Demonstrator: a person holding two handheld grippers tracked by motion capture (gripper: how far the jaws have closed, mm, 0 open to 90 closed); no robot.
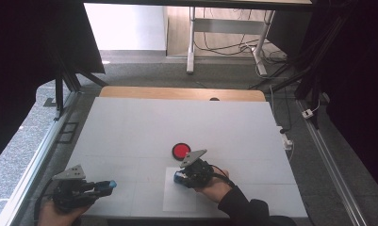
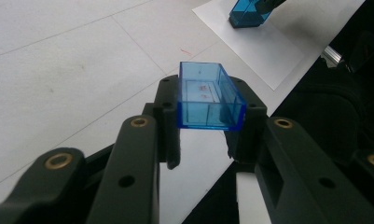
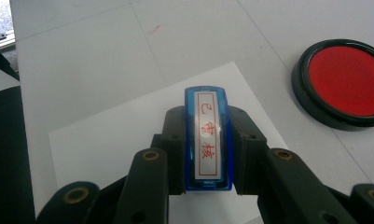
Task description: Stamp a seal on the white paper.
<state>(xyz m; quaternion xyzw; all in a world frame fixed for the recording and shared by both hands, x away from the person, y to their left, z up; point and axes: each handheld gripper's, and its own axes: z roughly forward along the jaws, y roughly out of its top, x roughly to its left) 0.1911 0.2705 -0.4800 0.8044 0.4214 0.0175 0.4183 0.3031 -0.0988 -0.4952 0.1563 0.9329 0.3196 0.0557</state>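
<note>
The right gripper [image 1: 186, 175] holds a translucent blue rectangular plastic stamp with a white label of red characters [image 3: 208, 140] clamped between its jaws, which press on the stamp's two long sides so that its long axis runs straight out along the jaws, label face turned up toward the gripper's camera. Directly beneath it lies a white sheet of paper [image 3: 114, 140] on the white desk [image 1: 144, 127], and in the high view the stamp sits over the upper left part of that sheet. A round red ink pad in a black case [image 3: 345, 83] rests on the desk just beyond the sheet, ahead and to the right of the jaws in the right gripper view, near but apart from the stamp. The right hand is plainly the nearer one to both paper and pad. The left gripper [image 1: 104, 186] is well apart at the near left edge of the desk, its jaws closed on a clear blue open-topped plastic cap [image 2: 208, 95], held across the short width with the opening facing up. I judge the next move turns on the short gap straight down from the stamp to the paper, or a swing toward the pad.
</note>
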